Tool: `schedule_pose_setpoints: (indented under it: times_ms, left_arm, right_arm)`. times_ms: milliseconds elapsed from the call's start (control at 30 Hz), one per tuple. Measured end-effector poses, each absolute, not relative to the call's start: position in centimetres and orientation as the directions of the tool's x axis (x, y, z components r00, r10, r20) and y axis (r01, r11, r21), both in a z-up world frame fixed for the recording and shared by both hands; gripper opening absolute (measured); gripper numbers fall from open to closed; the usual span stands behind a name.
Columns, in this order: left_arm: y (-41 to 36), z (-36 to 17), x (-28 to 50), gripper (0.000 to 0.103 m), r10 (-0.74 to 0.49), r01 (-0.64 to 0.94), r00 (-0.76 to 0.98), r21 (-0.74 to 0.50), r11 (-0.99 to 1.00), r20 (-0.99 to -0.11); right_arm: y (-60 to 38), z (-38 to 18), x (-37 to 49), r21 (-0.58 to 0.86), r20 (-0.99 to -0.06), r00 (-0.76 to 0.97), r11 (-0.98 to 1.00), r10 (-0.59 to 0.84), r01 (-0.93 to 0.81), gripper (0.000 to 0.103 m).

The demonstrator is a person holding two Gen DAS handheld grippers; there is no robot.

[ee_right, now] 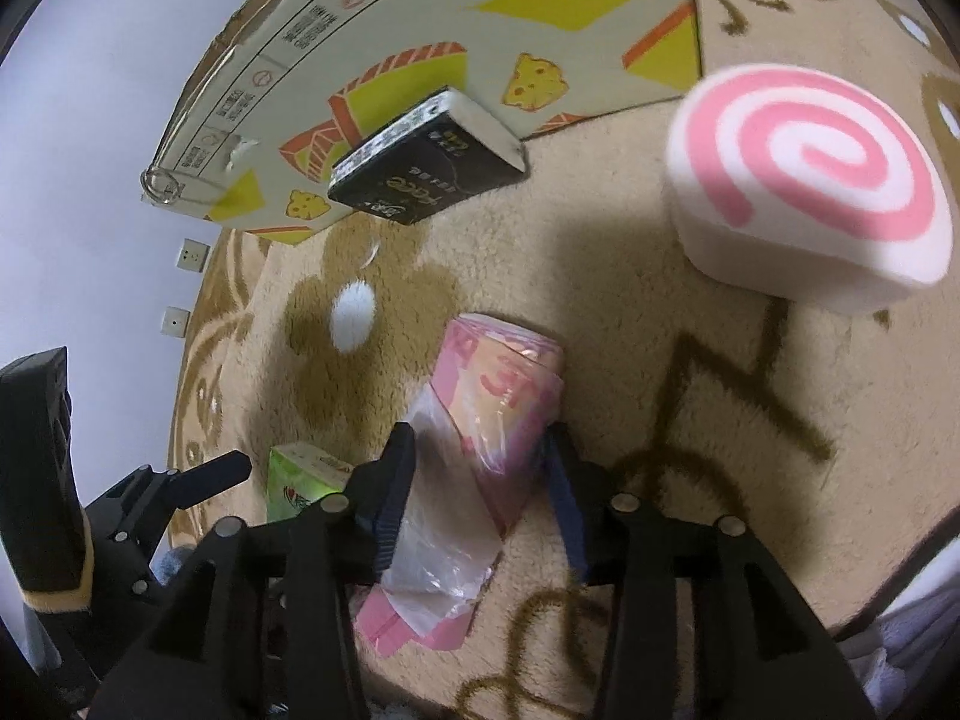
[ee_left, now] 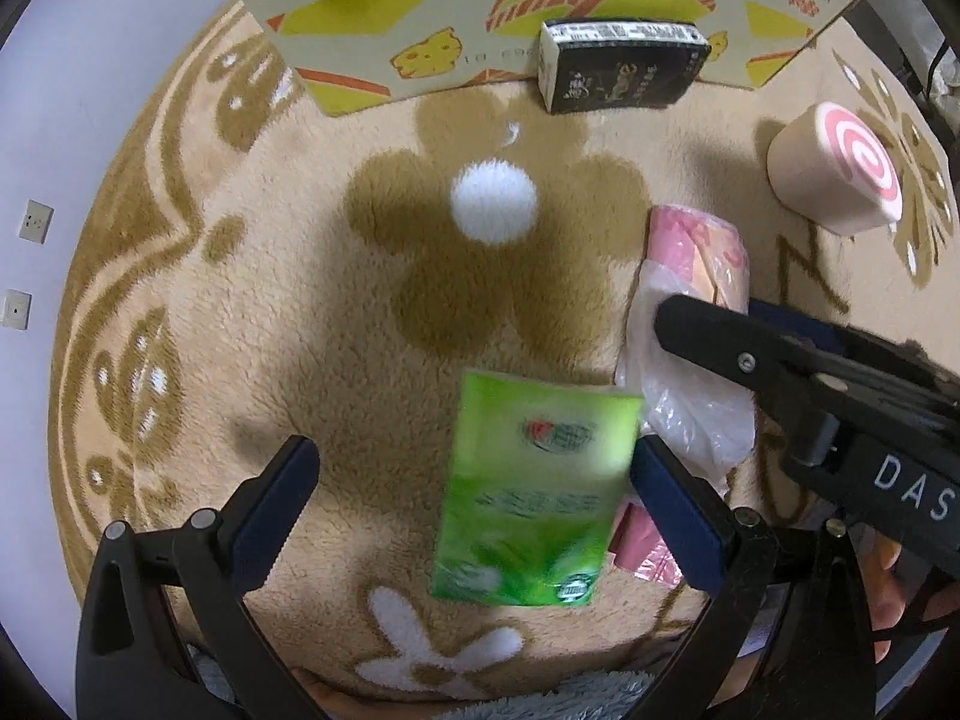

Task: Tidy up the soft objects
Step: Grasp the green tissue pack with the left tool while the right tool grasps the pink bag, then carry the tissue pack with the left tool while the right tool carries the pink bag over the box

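A green tissue pack (ee_left: 534,492) lies on the beige rug between the jaws of my left gripper (ee_left: 474,492), which points straight down and is open; the pack sits close to the right finger (ee_left: 672,516) and far from the left one. Beside it lies a pink pack in clear plastic wrap (ee_right: 504,396). My right gripper (ee_right: 480,468) straddles it with a pad at each side and no visible squeeze, so it reads as open. The pink pack (ee_left: 702,246) and the right gripper (ee_left: 714,315) also show in the left wrist view.
A white fluffy ball (ee_left: 493,201) rests on the rug's brown flower. A pink-swirl roll cushion (ee_right: 810,180) stands at the right. A black pack (ee_left: 618,66) leans on a printed cardboard box (ee_left: 420,30) at the back. Wall with sockets (ee_left: 35,221) lies left.
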State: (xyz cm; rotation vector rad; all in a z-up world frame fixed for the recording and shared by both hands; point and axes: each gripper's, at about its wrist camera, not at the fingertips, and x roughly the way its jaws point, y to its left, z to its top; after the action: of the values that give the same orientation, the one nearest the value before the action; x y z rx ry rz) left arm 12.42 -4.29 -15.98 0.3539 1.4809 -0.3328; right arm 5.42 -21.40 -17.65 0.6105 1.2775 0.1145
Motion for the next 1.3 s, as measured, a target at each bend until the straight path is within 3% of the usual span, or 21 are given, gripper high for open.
schedule_pose_setpoints:
  times_ms: [67,233,300,367,400,600,700,1300]
  left_arm:
    - [-4.6,-16.2,12.3,0.1,0.004,0.432,0.056,0.028,0.901,-0.998]
    - [-4.4,-17.4,11.4,0.08,-0.025,0.423,0.035,-0.008,0.906,-0.999]
    - [-4.3,-17.7,11.2,0.06,-0.022,0.422,0.038,-0.004,0.907,-0.999]
    - [-3.8,-17.9,11.0,0.052,-0.025,0.42,0.037,-0.007,0.907,-0.999]
    - [-3.7,-17.8,11.0,0.052,-0.033,0.42,0.039,-0.014,0.907,-0.999]
    - [-3.4,-17.1,10.9,0.052,-0.04,0.427,0.093,0.004,0.904,-0.995]
    - [-3.2,-15.9,10.7,0.052,-0.048,0.42,0.148,0.019,0.908,-0.988]
    - [-2.8,-5.3,9.8,0.052,-0.116,0.312,0.53,0.067,0.948,-0.84]
  right_arm:
    - [-20.9,-17.6,5.8,0.476,-0.865,0.303,0.847,0.401,0.238,0.056]
    - [-20.2,-17.7,6.4,0.445,-0.879,0.301,0.864,0.37,0.237,0.056]
    - [-20.1,-17.8,6.4,0.436,-0.883,0.299,0.869,0.362,0.234,0.056]
    - [-19.9,-17.7,6.5,0.415,-0.89,0.298,0.882,0.344,0.222,0.052]
    - [-19.9,-17.7,6.4,0.405,-0.893,0.304,0.888,0.332,0.219,0.045]
    - [-19.6,-16.7,6.2,0.398,-0.879,0.365,0.893,0.306,0.21,0.025]
    - [-19.7,-15.5,5.9,0.38,-0.872,0.396,0.906,0.286,0.184,0.02]
    - [-23.1,-4.7,4.3,0.316,-0.762,0.619,0.943,0.189,0.101,0.016]
